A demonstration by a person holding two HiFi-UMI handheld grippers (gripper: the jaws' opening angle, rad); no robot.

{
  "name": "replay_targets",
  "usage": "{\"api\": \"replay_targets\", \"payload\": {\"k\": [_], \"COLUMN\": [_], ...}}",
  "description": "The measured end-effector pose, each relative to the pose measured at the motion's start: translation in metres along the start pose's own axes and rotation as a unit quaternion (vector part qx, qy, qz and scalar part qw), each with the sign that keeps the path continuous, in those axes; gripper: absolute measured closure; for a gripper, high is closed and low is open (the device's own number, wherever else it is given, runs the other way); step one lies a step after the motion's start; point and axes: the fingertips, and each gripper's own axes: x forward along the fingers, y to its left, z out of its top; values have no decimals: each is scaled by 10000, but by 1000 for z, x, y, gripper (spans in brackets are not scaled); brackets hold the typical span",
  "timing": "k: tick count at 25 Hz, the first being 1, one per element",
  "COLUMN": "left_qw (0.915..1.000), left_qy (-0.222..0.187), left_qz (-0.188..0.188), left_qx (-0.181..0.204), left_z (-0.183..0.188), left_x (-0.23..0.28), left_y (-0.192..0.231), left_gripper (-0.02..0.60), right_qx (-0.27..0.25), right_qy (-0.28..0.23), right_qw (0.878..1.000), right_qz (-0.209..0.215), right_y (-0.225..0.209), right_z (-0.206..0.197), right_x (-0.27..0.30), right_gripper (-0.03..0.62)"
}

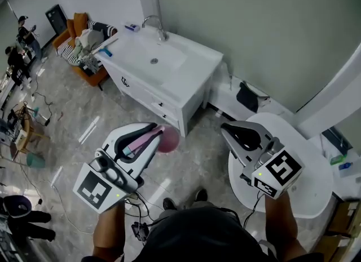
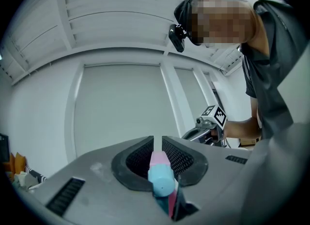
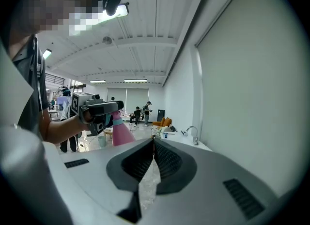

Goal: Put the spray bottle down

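Pink plastic spray bottle [image 1: 167, 140] is being clamped by left gripper [image 1: 153, 129] mid-air, pending set-down; right gripper [image 1: 225, 129] is being held closed, empty.

Your head camera looks steeply down from just above both claws, taking in the left claw [image 1: 152, 131], the right claw [image 1: 225, 129], the floor [image 1: 73, 109] and the white sink cabinet [image 1: 189, 78] ahead. The left gripper view sits right behind its own jaws and tilts up at the wall [image 2: 121, 103] and ceiling [image 2: 97, 21], catching the right claw and your torso [image 2: 271, 64] at its right. The right gripper view looks roughly level along its jaws into the room, sharing the sink cabinet and left claw with the head view; the spray bottle [image 1: 167, 140] shows in all three.
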Motion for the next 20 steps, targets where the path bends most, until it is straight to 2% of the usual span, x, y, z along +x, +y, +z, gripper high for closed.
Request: {"api": "replay_targets", "payload": {"k": [6,11,15,20], "left_qw": [9997,9992,9992,9996], "left_qy": [80,214,232,220], "left_qz": [230,332,322,157], "left_qx": [31,-14,-60,-112], "left_z": [-1,-7,-11,-18], "left_x": [26,35,38,44], "left_y": [-5,-9,-4,9], "left_gripper": [529,529,529,529], "right_qx": [-33,94,128,200], "right_qy": [-71,-105,-27,-46], "right_qw": [9997,9995,9994,9997], "right_qz": [241,286,335,141], "right_y": [-28,-42,-41,-50], "right_z": [-5,-13,-19,-17], "right_x": [-8,-11,-6,3], "right_gripper": [585,585,585,585]}}
